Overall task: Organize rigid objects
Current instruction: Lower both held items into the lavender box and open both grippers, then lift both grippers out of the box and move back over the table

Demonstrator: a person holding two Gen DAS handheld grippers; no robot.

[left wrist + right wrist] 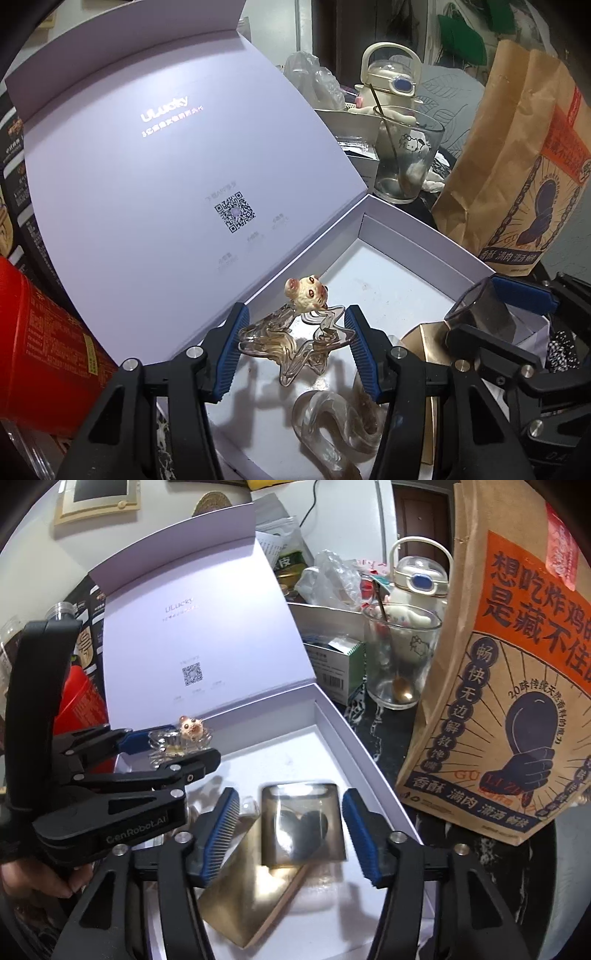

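Observation:
My left gripper (295,343) is shut on a clear star-shaped hair clip (291,338) with a small cream animal head on it, held above the white floor of the open box (388,291). It also shows in the right wrist view (173,744). A clear wavy clip (332,421) lies in the box below it. My right gripper (291,830) is shut on a smoky square plate (301,821) with a dark heart, over a gold card (251,897). The right gripper also shows in the left wrist view (491,306).
The box lid (155,177) stands open at the back left. A red tin (40,354) is at the left. A glass with a spoon (404,155), a cream kettle (388,77) and a brown paper bag (517,155) stand behind and right.

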